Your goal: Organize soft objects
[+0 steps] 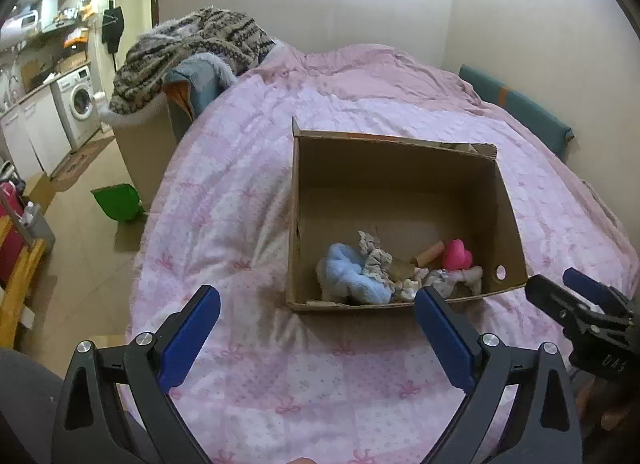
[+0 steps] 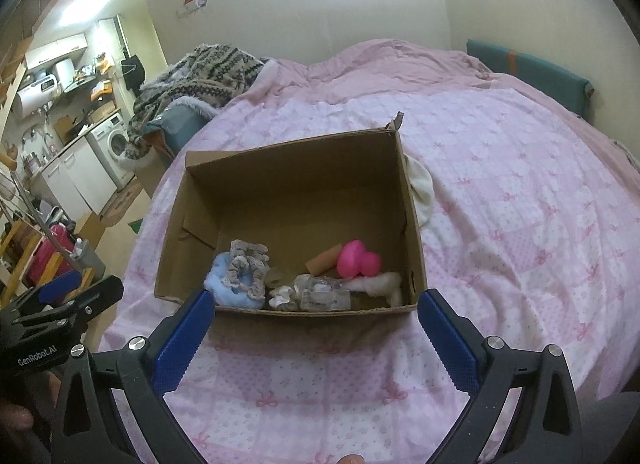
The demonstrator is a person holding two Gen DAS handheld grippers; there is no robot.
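Note:
An open cardboard box (image 1: 400, 184) (image 2: 296, 184) stands on the pink bed. Inside lie a blue fluffy scrunchie (image 1: 352, 272) (image 2: 224, 284), a grey scrunchie (image 1: 374, 258) (image 2: 250, 264), a pink heart-shaped toy (image 1: 458, 254) (image 2: 358, 260), a tan roll (image 1: 430, 252) (image 2: 324, 260) and white soft pieces (image 1: 468, 276) (image 2: 380, 284). My left gripper (image 1: 316, 324) is open and empty in front of the box. My right gripper (image 2: 316, 328) is open and empty in front of the box. A white cloth (image 2: 422, 188) lies outside, against the box's right wall.
The pink quilt (image 1: 260, 184) (image 2: 520, 204) covers the bed. A patterned blanket (image 1: 192, 48) (image 2: 200, 76) is piled at the far left corner. A green bin (image 1: 118, 202) stands on the floor. A washing machine (image 1: 78, 102) and kitchen units are at the far left.

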